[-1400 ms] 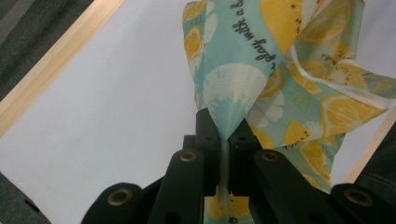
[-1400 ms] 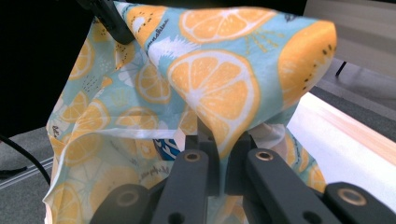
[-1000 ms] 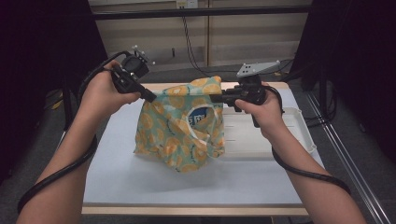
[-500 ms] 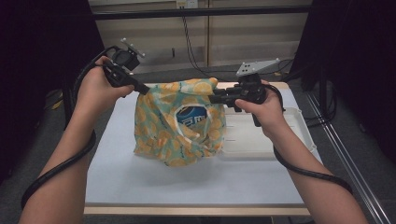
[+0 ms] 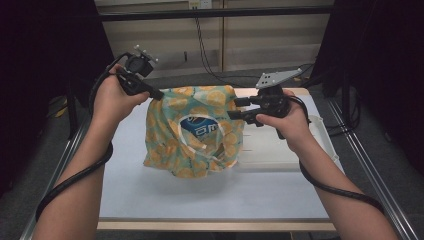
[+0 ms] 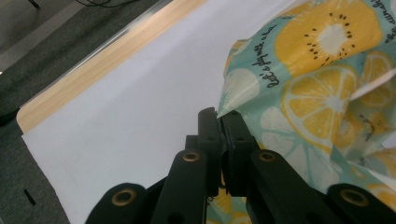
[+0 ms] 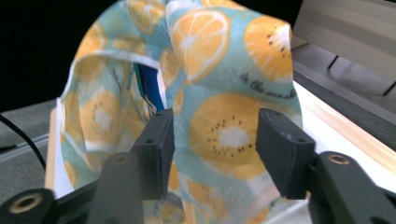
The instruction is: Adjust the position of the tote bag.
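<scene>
Two claws are positioned at the fruit-print bag (image 5: 192, 132), one at each top corner, over the white counter (image 5: 165, 195).

Left claw (image 5: 156, 94): jaws are pressed fully together on the bag's upper left edge. In the left gripper view the fabric edge is pinched between the pads of the left claw (image 6: 222, 135), and the bag (image 6: 322, 84) is seen hanging away to the right of the jaws. That corner is held up off the counter (image 6: 130, 102).

Right claw (image 5: 235, 107): jaws are parted about halfway and have just been opening. In the right gripper view a fold of the bag (image 7: 224, 126) is seen standing between the jaws of the right claw (image 7: 215, 140), with a gap on both sides; no pad is pressed on the fabric. Whether the cloth rests on the lower jaw cannot be told.

Bag: teal fabric printed with orange and kiwi slices. It is held upright mid-counter, its lower part slumped on the white surface. The mouth is turned toward the high camera, and a blue-and-white package (image 5: 202, 132) is visible inside it. A blue edge of the same item (image 7: 144, 86) is seen through the opening in the right gripper view.

A white tray (image 5: 280, 150) is lying on the counter just beside the bag, under the right hand (image 5: 290, 122). The left hand (image 5: 112, 97) is raised above the counter's left edge.
</scene>
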Tool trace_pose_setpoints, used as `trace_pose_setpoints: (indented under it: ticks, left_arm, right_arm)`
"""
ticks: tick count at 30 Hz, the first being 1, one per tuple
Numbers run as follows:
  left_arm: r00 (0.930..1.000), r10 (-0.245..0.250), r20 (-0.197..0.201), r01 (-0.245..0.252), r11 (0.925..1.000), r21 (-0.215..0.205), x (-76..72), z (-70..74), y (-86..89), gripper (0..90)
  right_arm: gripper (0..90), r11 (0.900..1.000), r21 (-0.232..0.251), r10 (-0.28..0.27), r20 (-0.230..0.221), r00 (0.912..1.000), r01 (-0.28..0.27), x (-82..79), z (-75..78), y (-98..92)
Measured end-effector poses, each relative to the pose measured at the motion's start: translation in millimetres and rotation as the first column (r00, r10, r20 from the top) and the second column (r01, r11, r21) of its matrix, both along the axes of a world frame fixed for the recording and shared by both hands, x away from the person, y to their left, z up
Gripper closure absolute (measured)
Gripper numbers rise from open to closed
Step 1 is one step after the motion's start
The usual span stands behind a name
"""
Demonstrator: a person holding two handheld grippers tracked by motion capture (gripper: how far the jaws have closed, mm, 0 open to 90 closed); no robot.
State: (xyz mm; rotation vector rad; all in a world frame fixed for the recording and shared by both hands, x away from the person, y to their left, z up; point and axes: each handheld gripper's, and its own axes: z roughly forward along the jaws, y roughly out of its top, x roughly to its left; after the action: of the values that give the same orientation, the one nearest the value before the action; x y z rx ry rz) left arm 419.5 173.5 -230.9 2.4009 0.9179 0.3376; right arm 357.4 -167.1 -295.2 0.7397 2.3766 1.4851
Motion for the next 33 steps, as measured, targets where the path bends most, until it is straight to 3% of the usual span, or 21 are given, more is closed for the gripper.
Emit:
trace_pose_setpoints:
  ticks: [4,9,13,17,19,21,24,25,29,33]
  left_arm:
    - [0.9996,0.030,0.000,-0.030,0.9995,-0.009,3.2,-9.2,-1.7,87.5]
    - [0.9998,0.015,-0.010,-0.015,0.9998,-0.009,5.2,-16.3,-4.4,84.1]
    - [0.9997,0.007,-0.025,-0.008,0.9995,-0.030,2.9,-16.2,-6.7,80.9]
    - [0.9993,0.004,-0.036,-0.004,0.9998,-0.018,2.2,-13.8,-1.9,76.6]
    - [0.9990,0.000,-0.044,-0.001,0.9997,-0.023,0.7,-13.3,-0.8,74.8]
    - [0.9994,-0.002,-0.036,0.000,0.9996,-0.029,-1.9,-12.4,0.0,68.1]
    - [0.9985,-0.009,-0.053,0.004,0.9955,-0.095,-6.6,-7.8,2.8,59.6]
    - [0.9976,-0.035,-0.061,0.028,0.9945,-0.101,-7.5,-4.9,4.5,56.3]
    - [0.9993,-0.035,-0.009,0.034,0.9952,-0.092,-14.6,6.0,4.2,48.7]
    - [0.9976,-0.068,0.007,0.069,0.9921,-0.105,-23.3,15.9,0.1,47.0]
  right_arm:
    - [45.9,1.000,-0.008,-0.007,-0.002,1.0000,0.007,-3.4,-5.1,-5.4]
    - [47.7,1.000,-0.011,-0.001,0.003,1.0000,0.001,-5.8,-12.6,-9.8]
    - [45.9,1.000,-0.013,0.004,0.007,1.0000,-0.004,-0.5,-18.5,-3.5]
    - [46.5,1.000,-0.007,0.002,0.002,1.0000,-0.002,6.6,-21.6,7.5]
    - [52.7,1.000,-0.010,0.000,-0.007,1.0000,0.000,9.6,-23.6,12.1]
    - [69.5,1.000,-0.031,-0.006,-0.007,1.0000,0.006,10.0,-24.6,15.0]
    - [87.1,0.999,-0.049,0.024,0.003,0.9997,-0.024,6.8,-22.3,15.7]
    - [90.0,0.998,-0.059,0.035,0.002,0.9994,-0.035,5.8,-21.1,15.8]
    - [90.0,0.996,-0.071,0.049,-0.002,0.9988,-0.049,4.1,-14.5,18.0]
    - [90.0,0.996,-0.071,0.053,0.014,0.9985,-0.052,1.0,-7.9,20.2]
